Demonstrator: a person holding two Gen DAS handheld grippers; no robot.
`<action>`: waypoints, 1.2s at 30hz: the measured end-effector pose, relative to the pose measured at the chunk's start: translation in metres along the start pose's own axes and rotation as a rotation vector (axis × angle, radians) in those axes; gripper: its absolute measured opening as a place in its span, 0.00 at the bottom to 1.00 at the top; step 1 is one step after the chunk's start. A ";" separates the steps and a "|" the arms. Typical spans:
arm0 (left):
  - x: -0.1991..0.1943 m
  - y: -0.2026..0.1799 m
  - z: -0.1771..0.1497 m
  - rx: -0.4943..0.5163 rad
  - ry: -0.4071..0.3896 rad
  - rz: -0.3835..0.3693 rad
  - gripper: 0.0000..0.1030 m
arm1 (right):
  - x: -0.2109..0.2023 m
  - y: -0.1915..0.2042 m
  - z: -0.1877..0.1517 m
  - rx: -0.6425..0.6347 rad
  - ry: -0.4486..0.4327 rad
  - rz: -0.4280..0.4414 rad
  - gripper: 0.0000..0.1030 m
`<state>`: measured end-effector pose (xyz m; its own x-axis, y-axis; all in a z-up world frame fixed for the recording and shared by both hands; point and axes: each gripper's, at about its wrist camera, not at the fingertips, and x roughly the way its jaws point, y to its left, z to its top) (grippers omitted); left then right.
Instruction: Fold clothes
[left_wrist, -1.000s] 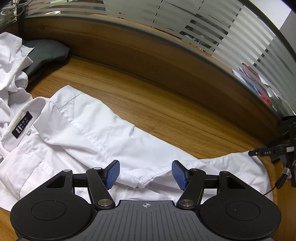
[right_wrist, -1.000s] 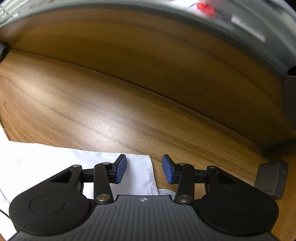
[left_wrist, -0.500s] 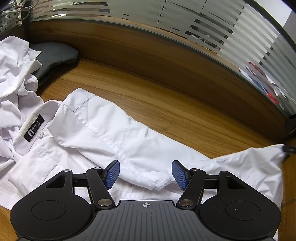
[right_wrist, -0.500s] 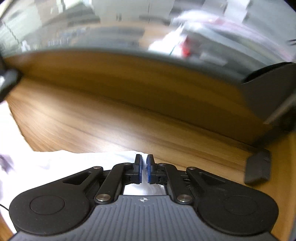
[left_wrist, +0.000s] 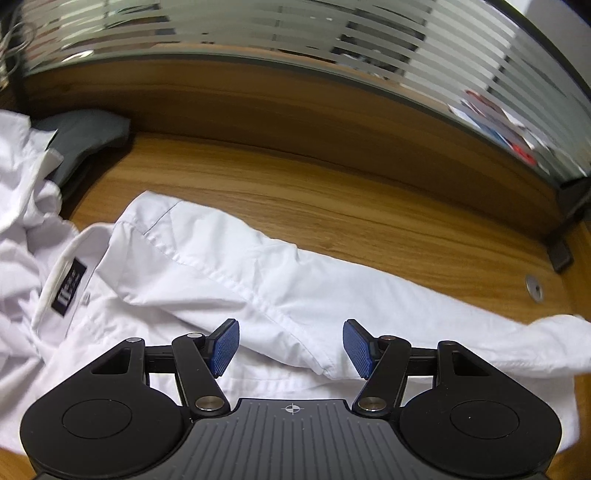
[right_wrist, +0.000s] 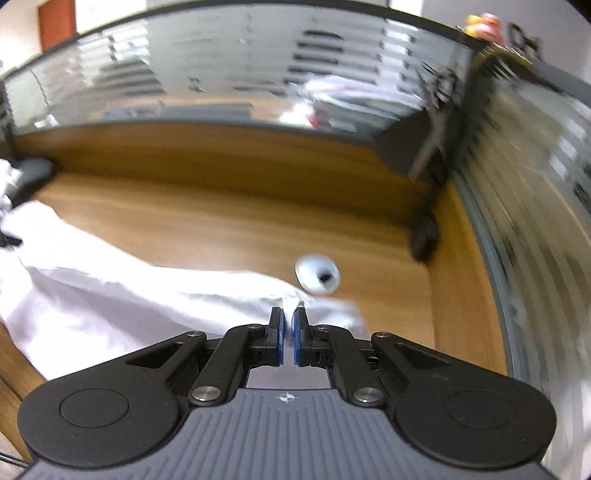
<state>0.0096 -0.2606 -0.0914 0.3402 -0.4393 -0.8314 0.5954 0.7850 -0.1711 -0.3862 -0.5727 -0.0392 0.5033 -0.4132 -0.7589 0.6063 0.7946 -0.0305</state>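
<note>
Shirt (left_wrist: 229, 280) lies spread across the worktop (left_wrist: 332, 206); right claw (right_wrist: 289, 334) pinches its sleeve end low centre, left claw (left_wrist: 291, 347) gapes empty, so carry the sleeve inward slowly, keeping it taut

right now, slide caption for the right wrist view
Right gripper shut on the white shirt sleeve end, lifted above the wooden desk.

Both the left gripper (left_wrist: 290, 345) and the right gripper (right_wrist: 288, 334) share one build: matte black linkage arms, silver pivot screws, blue ridged pads (left_wrist: 224, 346), round black discs, and a ribbed grey housing with a small crosshair mark.
</note>
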 end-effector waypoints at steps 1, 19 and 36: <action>0.003 -0.001 0.001 0.020 0.007 -0.007 0.63 | 0.000 0.004 -0.013 0.010 0.013 -0.013 0.05; 0.040 -0.039 -0.025 0.294 0.031 -0.019 0.66 | 0.002 -0.005 -0.068 0.228 0.080 -0.090 0.21; 0.042 -0.025 -0.031 0.157 -0.001 0.005 0.69 | 0.120 -0.083 0.004 0.474 0.147 0.100 0.01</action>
<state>-0.0136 -0.2852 -0.1386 0.3445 -0.4360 -0.8314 0.7002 0.7093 -0.0819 -0.3738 -0.6906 -0.1248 0.5015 -0.2515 -0.8278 0.7897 0.5239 0.3192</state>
